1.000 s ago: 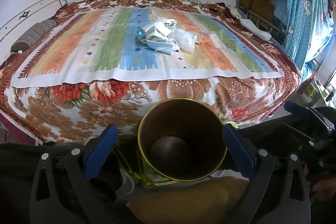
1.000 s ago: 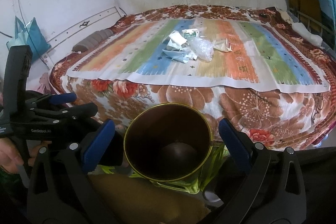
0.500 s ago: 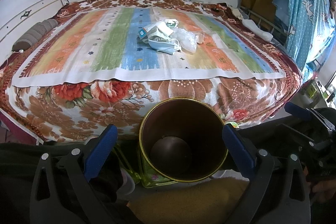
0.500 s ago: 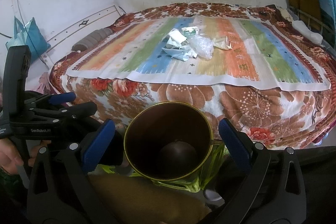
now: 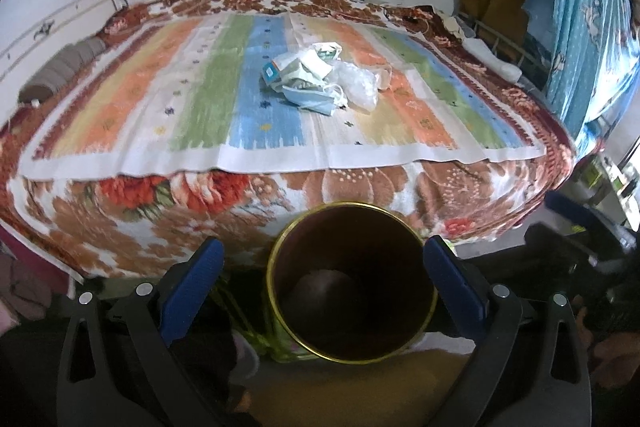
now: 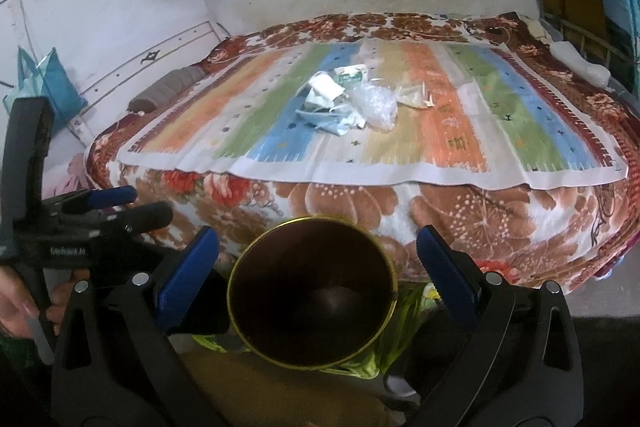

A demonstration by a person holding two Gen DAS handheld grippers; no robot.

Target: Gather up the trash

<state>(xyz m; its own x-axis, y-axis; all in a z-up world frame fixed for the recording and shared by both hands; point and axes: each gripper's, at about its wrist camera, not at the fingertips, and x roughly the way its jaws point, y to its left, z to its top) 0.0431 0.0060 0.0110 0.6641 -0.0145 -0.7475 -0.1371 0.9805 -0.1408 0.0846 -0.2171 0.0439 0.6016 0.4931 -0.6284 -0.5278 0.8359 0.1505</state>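
A pile of trash lies in the middle of the striped mat on the bed: a blue face mask, crumpled white paper, small cartons and a clear plastic bag. It also shows in the right wrist view, with folded paper scraps just to its right. An empty dark bin with a gold rim stands below the bed's near edge, and shows in the right wrist view. My left gripper is open and empty, its fingers either side of the bin. My right gripper is open and empty likewise.
The bed has a floral blanket and a striped mat. A grey bolster lies at its left. Blue and mustard cloths hang at the right. A blue bag leans on the left wall. A green bag lies beside the bin.
Both grippers have moved slightly up and forward over the bin; the bed and trash pile look a little closer. Nothing was picked up.
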